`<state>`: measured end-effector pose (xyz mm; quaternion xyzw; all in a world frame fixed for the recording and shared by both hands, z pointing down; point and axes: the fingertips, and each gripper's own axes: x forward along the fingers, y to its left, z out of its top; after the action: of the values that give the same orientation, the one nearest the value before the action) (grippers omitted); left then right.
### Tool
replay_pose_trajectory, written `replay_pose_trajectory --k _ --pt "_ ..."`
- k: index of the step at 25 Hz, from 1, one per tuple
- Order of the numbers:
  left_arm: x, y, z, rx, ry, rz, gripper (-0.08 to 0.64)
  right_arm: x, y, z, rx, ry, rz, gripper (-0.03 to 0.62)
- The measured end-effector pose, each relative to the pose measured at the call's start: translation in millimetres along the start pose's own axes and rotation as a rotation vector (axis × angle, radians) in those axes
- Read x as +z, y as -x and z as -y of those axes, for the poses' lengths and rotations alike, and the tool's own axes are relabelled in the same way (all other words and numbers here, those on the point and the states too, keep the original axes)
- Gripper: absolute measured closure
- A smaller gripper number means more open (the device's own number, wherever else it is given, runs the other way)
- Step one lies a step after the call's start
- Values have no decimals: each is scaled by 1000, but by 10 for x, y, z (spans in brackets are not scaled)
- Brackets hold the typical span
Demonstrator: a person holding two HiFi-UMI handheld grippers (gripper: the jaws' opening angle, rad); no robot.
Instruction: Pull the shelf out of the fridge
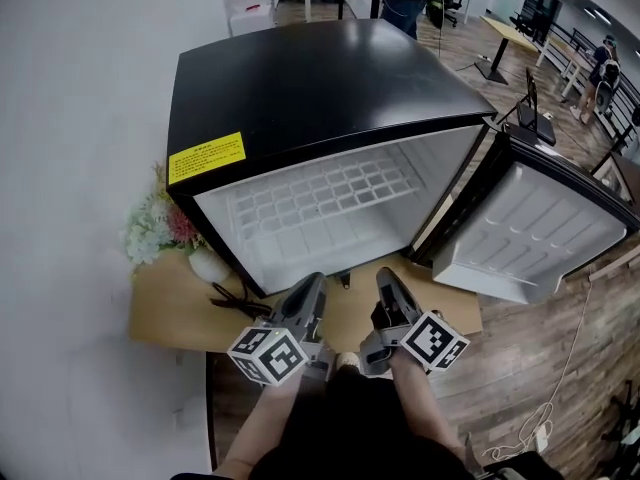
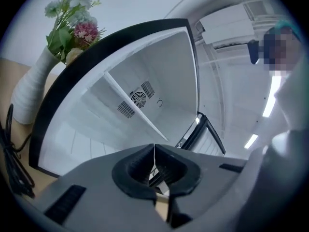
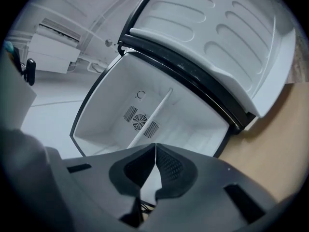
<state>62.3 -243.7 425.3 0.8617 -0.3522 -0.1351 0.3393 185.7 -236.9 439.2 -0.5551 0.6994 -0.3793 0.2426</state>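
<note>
A small black fridge stands open on a brown board. Its white shelf lies across the white inside, seen edge-on as a thin slat in the left gripper view and again as the shelf in the right gripper view. My left gripper and right gripper hover side by side just in front of the opening, apart from the shelf. In both gripper views the left gripper and right gripper are shut with nothing between the jaws.
The fridge door hangs open to the right. A white vase of flowers and a black cable sit left of the fridge on the brown board. Desks and people are far behind.
</note>
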Motion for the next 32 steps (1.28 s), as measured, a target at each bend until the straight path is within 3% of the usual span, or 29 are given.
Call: replay_pose_trajectory --k 6,12,16,21,26,32 --pt "126 -148 -63 -4 193 111 554 236 -245 18 85 -66 2 598" --pt "283 -224 -150 -19 360 256 552 424 -422 203 39 -194 19 596" --pt "352 -277 -189 -38 441 315 425 546 -587 89 137 -289 19 480" --pt "515 -336 -238 -40 485 411 293 687 -805 48 186 -354 26 424" --pt "716 -422 -372 -4 532 496 288 766 -1053 32 206 -436 28 415" --pt "935 -534 -547 39 517 568 288 808 -1360 0 217 -496 23 416"
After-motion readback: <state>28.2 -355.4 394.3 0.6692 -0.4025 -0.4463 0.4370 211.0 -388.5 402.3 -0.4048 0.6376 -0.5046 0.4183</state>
